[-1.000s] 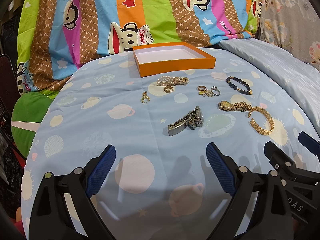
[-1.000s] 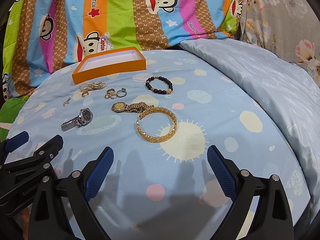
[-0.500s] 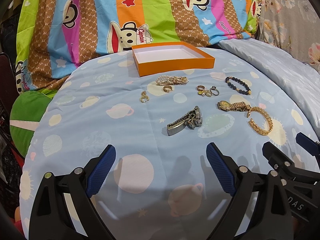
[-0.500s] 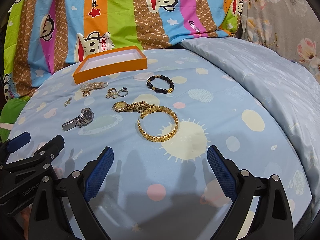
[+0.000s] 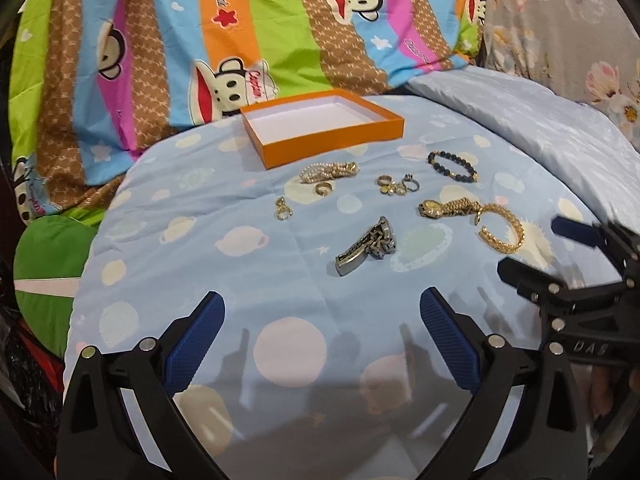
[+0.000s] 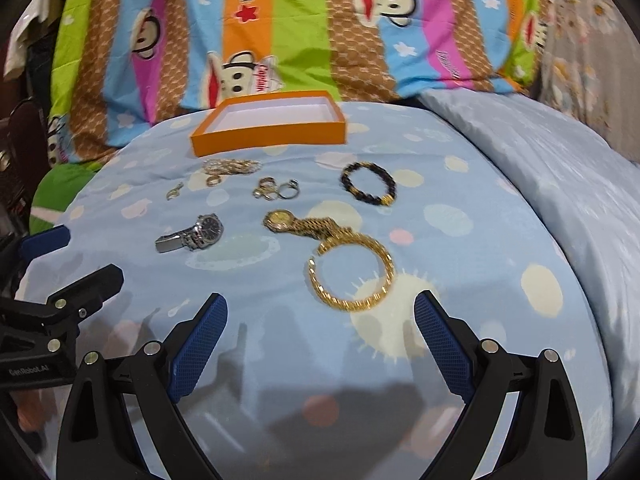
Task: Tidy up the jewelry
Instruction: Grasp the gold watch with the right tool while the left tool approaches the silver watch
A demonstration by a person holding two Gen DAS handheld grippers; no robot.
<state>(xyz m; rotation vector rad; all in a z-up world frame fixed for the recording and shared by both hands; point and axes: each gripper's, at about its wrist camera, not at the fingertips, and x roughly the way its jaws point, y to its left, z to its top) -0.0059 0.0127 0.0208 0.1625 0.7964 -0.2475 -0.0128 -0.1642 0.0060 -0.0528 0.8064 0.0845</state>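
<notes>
An empty orange box sits at the far side of the blue bedspread. In front of it lie a pearl bracelet, small rings, a gold earring, a dark bead bracelet, a silver watch, a gold watch and a gold bangle. My left gripper is open and empty, short of the silver watch. My right gripper is open and empty, just short of the gold bangle.
A striped monkey-print quilt rises behind the box. A folded pale blue blanket lies to the right. A green cushion sits off the bed's left edge. The right gripper's body shows in the left wrist view.
The right gripper has moved forward toward the gold bangle and swung left. The left gripper has shifted slightly. Both stay open; no jewelry has moved.
</notes>
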